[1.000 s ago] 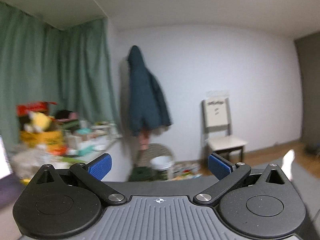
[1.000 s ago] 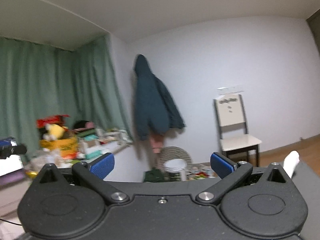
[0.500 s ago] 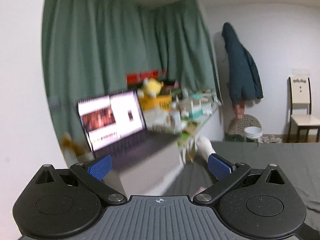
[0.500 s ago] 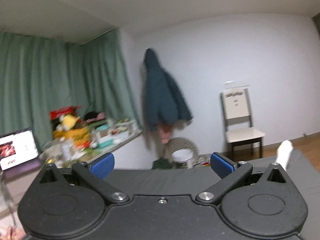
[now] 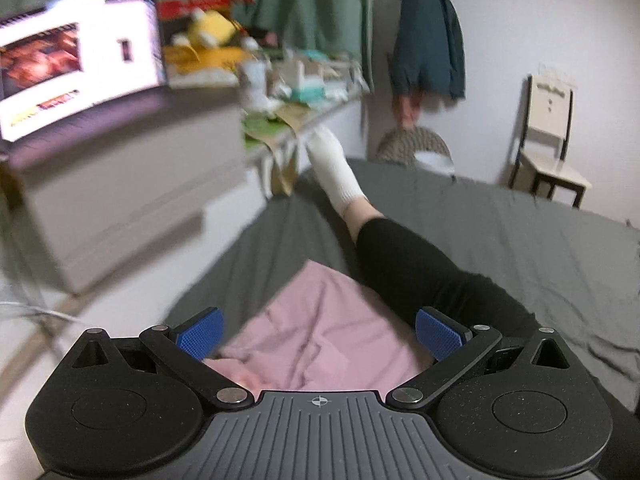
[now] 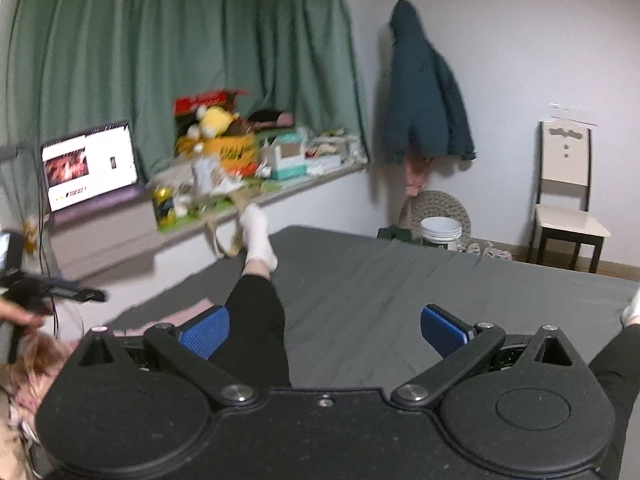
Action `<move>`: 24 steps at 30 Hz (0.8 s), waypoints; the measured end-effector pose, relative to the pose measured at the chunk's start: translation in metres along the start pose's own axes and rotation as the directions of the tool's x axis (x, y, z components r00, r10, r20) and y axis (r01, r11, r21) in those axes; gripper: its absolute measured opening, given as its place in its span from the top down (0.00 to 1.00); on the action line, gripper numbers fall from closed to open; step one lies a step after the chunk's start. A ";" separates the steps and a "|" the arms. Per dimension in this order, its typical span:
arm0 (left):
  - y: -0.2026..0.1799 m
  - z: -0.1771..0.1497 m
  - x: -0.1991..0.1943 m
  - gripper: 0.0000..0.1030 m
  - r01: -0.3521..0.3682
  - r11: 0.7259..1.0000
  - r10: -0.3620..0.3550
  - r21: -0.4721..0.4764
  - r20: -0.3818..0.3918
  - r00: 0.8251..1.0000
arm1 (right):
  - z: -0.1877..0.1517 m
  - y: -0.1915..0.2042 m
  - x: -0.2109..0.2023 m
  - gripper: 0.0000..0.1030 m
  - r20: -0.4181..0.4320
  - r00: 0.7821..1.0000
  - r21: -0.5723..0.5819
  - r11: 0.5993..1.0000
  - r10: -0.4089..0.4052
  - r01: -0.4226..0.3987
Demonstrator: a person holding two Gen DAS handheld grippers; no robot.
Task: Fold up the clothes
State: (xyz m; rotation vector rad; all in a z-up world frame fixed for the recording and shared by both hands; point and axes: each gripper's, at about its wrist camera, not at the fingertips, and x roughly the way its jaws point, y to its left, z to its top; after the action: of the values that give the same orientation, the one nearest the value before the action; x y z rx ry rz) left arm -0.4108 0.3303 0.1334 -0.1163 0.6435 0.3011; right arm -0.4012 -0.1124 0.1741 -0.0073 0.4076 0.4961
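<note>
A crumpled pink garment (image 5: 320, 332) lies on the dark grey bed sheet (image 5: 500, 232), beside a person's leg in black trousers (image 5: 412, 264) with a white sock (image 5: 334, 168). My left gripper (image 5: 318, 334) hangs open just above the pink cloth, nothing between its blue pads. In the right wrist view only a pink edge of the garment (image 6: 192, 306) shows at the left. My right gripper (image 6: 324, 332) is open and empty above the sheet (image 6: 380, 280), with the same leg (image 6: 260, 320) under its left finger. The other gripper (image 6: 60, 292) shows at the far left.
A lit laptop (image 6: 90, 168) stands on a grey box at the left, beside a cluttered shelf with a yellow plush toy (image 6: 214, 120). A dark coat (image 6: 420, 88) hangs on the wall. A chair (image 6: 568, 200) and a white bucket (image 6: 442, 232) stand beyond the bed.
Both views have tilted down from the far wall to the bed. The left gripper swung left past the laptop and now looks down on the pink garment. Both stayed open.
</note>
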 end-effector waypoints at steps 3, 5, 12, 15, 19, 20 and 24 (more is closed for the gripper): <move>-0.020 -0.004 0.038 0.00 0.016 1.000 -0.017 -0.020 -0.041 0.999 | -0.001 0.009 0.011 0.00 -0.023 1.000 -0.020 1.000 0.009 -0.010; -0.036 -0.014 0.055 0.00 0.009 1.000 -0.008 0.010 -0.072 0.997 | -0.001 0.012 0.018 0.00 -0.045 0.999 -0.005 1.000 0.014 -0.014; -0.026 -0.028 0.083 0.00 0.096 0.991 -0.100 -0.095 -0.046 0.994 | -0.001 0.019 0.023 0.00 -0.063 0.998 -0.055 0.998 -0.005 0.002; -0.010 -0.037 0.086 0.00 0.057 0.993 -0.058 -0.105 -0.011 0.998 | -0.002 0.023 0.031 0.00 -0.082 0.997 -0.054 0.999 -0.003 -0.001; -0.009 -0.050 0.100 0.09 0.000 0.999 -0.003 -0.036 -0.070 0.998 | -0.004 0.028 0.041 0.00 -0.113 0.993 -0.047 0.998 0.026 -0.031; -0.010 -0.052 0.101 0.12 0.005 1.000 -0.007 -0.028 -0.085 0.996 | -0.005 0.029 0.042 0.00 -0.117 0.993 -0.050 0.998 0.027 -0.033; -0.026 -0.063 0.110 0.46 -0.018 0.997 0.028 0.078 -0.142 0.989 | -0.009 0.032 0.044 0.00 -0.135 0.990 -0.062 0.997 0.031 -0.040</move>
State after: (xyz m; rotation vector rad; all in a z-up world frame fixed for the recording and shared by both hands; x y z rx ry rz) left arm -0.3552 0.3195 0.0174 -0.0576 0.7983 0.2918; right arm -0.3847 -0.0647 0.1517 -0.0961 0.5239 0.5455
